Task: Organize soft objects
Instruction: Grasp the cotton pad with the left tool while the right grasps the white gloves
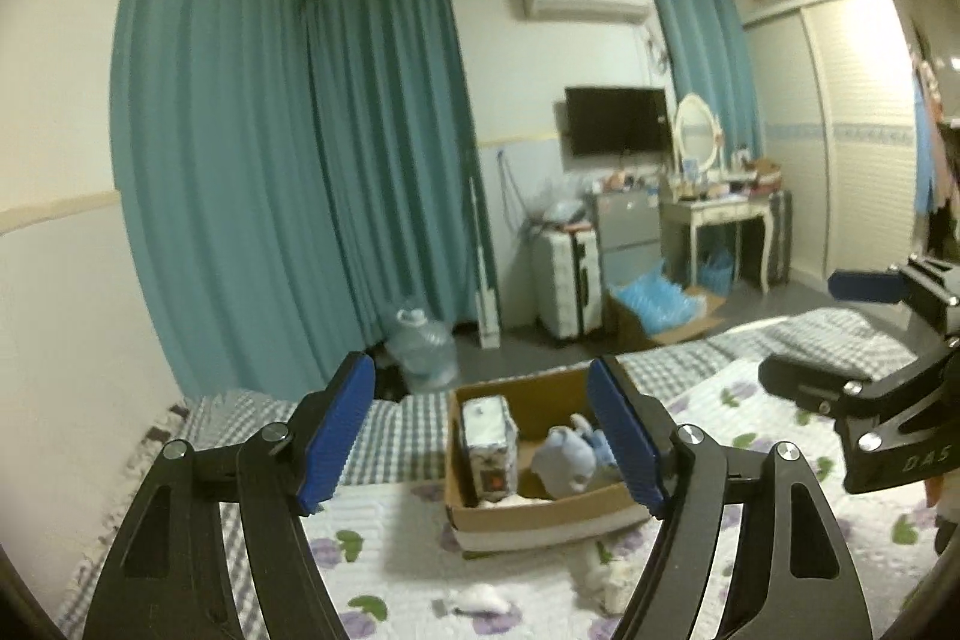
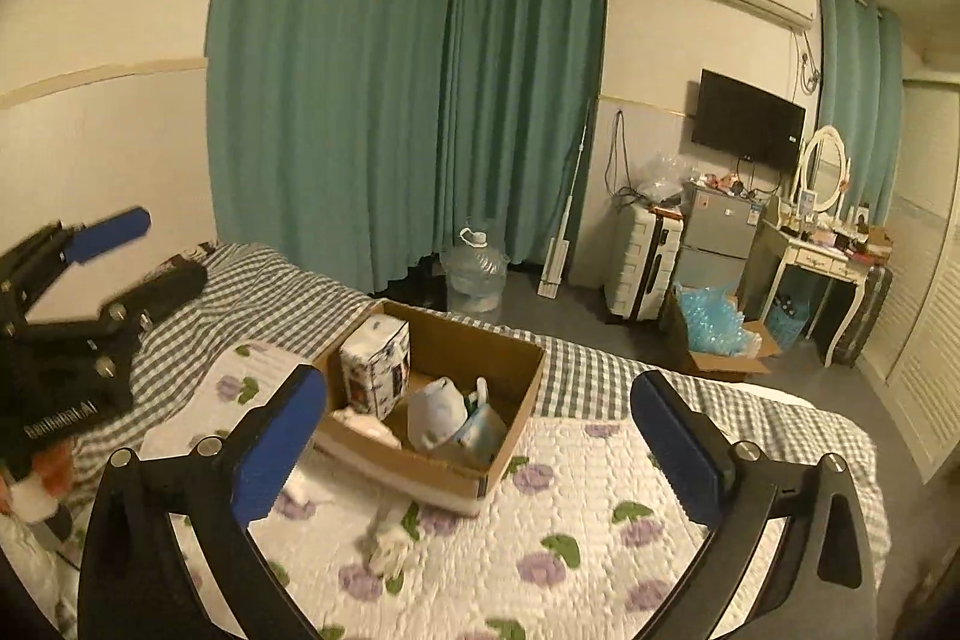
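Open brown cardboard box [image 2: 480,466] sits mid-bed on the white quilted floral bedspread [image 2: 600,532], toward the foot edge. Inside: pale blue plush toy [image 1: 567,457], white printed soft pack [image 1: 489,439] standing upright at one end wall, white cloth bits along the near wall. Judged: box serves as collection bin, approx. half filled. Still loose on bedspread just outside box's near wall: small white soft item [image 2: 387,541], another flat white piece [image 1: 480,599]. Left gripper [image 1: 480,451] fingers spread wide, nothing held, aimed at box. Right gripper [image 2: 480,451] fingers likewise spread, empty. Both clear of the bedspread, prob. staged for next pickup.
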The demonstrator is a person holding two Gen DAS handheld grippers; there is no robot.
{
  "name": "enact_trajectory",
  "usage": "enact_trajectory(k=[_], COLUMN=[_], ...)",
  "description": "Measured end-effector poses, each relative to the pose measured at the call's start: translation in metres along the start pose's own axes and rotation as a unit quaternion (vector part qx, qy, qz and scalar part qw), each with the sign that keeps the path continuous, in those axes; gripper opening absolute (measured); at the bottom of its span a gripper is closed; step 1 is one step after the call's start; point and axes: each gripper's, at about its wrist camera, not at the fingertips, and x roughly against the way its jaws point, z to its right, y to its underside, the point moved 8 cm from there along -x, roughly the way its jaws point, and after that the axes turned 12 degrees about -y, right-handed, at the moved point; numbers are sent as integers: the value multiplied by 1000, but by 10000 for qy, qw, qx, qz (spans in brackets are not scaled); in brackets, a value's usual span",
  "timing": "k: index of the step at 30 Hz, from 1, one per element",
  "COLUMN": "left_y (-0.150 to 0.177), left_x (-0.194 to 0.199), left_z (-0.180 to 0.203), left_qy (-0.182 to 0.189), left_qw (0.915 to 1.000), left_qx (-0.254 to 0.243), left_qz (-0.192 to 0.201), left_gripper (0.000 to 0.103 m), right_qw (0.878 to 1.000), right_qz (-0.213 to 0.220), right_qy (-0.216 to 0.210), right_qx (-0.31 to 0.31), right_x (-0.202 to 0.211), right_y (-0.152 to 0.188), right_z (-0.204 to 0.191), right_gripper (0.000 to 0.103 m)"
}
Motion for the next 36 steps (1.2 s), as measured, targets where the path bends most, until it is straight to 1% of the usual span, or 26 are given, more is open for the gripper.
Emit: enact_trajectory(k=[4,6,9,11,12,14,15,17,20,21,25,27,29,30,32,33,34,36], left_y=[-3,3,18,33,44,65,71,93,122,134,174,197,211,218,230,236,241,249], left_x=[30,34,32,24,15,2,-2,-20,-34,-45,-64,-78,-85,-86,-95,-100,-101,-108], left_z=[-13,-16,-19,-19,-18,-12,-10,-3,6,9,13,14,14,13,17,20,20,25], left_qy=[54,70,129,134,166,295,301,199,200,213,206,236,289,306,339,370,390,458], left_qw=[9998,9999,9998,9996,9992,9978,9974,9969,9952,9937,9897,9854,9816,9804,9772,9749,9736,9704], left_qx=[91,103,138,166,196,215,197,59,-26,-48,-181,-160,-111,-92,-105,-106,-100,-71], left_qz=[149,102,-2,-160,-320,-559,-622,-765,-956,-1099,-1406,-1676,-1884,-1944,-2095,-2195,-2247,-2370], left_gripper=[75,75,75,75,75,75,75,75,75,75,75,75,75,75,75,75,75,75], right_qw=[9999,9999,9998,9994,9991,9980,9974,9958,9918,9899,9810,9781,9753,9733,9711,9704,9698,9706], right_qz=[-43,-61,-170,-291,-358,-523,-615,-792,-1096,-1221,-1752,-1915,-2072,-2146,-2207,-2227,-2241,-2202], right_qy=[98,95,94,24,6,-13,-27,-63,-185,-221,-316,-353,-346,-384,-469,-496,-532,-536], right_qx=[89,30,-103,-190,-244,-344,-376,-454,-633,-692,-769,-733,-685,-713,-782,-794,-799,-807], right_x=[19,17,3,-13,-22,-44,-55,-77,-108,-119,-154,-167,-179,-184,-190,-192,-194,-192], right_y=[7,11,27,43,52,71,80,103,140,152,201,215,228,234,240,241,242,241], right_z=[-14,-17,-23,-27,-29,-31,-32,-34,-36,-36,-37,-38,-38,-37,-36,-35,-35,-34], right_gripper=[102,102,102,102,102,102,102,102,102,102,102,93,78,74,55,49,40,36])
